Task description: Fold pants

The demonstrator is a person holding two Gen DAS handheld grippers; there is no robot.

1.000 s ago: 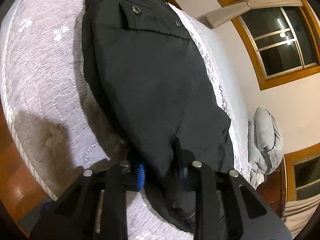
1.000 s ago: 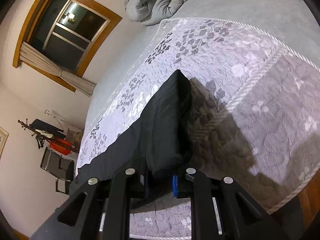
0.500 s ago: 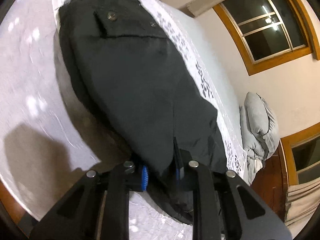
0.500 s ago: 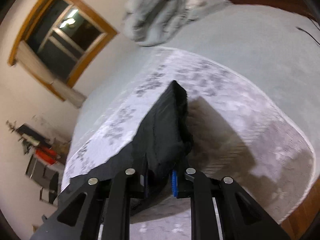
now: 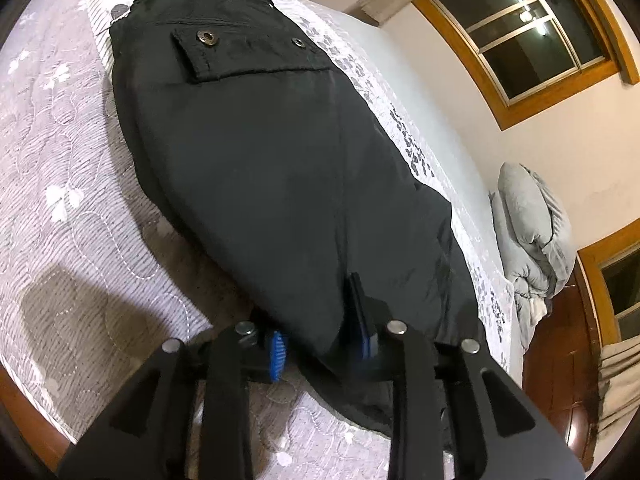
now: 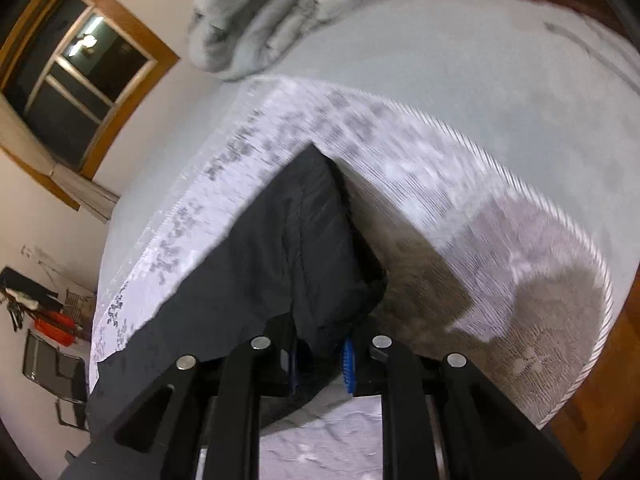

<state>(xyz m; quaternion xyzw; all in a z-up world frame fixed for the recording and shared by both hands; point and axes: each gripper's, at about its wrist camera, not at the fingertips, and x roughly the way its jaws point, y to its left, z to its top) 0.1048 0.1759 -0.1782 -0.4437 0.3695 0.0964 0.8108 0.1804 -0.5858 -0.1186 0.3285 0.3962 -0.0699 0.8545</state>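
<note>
Black pants (image 5: 280, 168) lie on a bed with a pale floral quilt (image 5: 52, 160). A flap pocket with metal snaps (image 5: 248, 52) shows at the far waist end. My left gripper (image 5: 320, 344) is shut on the near edge of the pants, and the cloth bunches between its blue pads. In the right wrist view the pants (image 6: 296, 248) rise in a lifted fold above the quilt (image 6: 460, 200). My right gripper (image 6: 322, 360) is shut on that fold at its near edge.
A grey bundled duvet (image 5: 532, 232) lies at the far end of the bed; it also shows in the right wrist view (image 6: 264, 20). Wood-framed windows (image 5: 524, 28) are in the wall. A wooden bed frame (image 6: 600, 420) edges the mattress. A chair (image 6: 52, 372) stands by the wall.
Both grippers keep their hold on the pants. The right gripper has lifted and swung with the fold, so the bed looks farther and blurred. The left view has shifted, and the waist end looks nearer.
</note>
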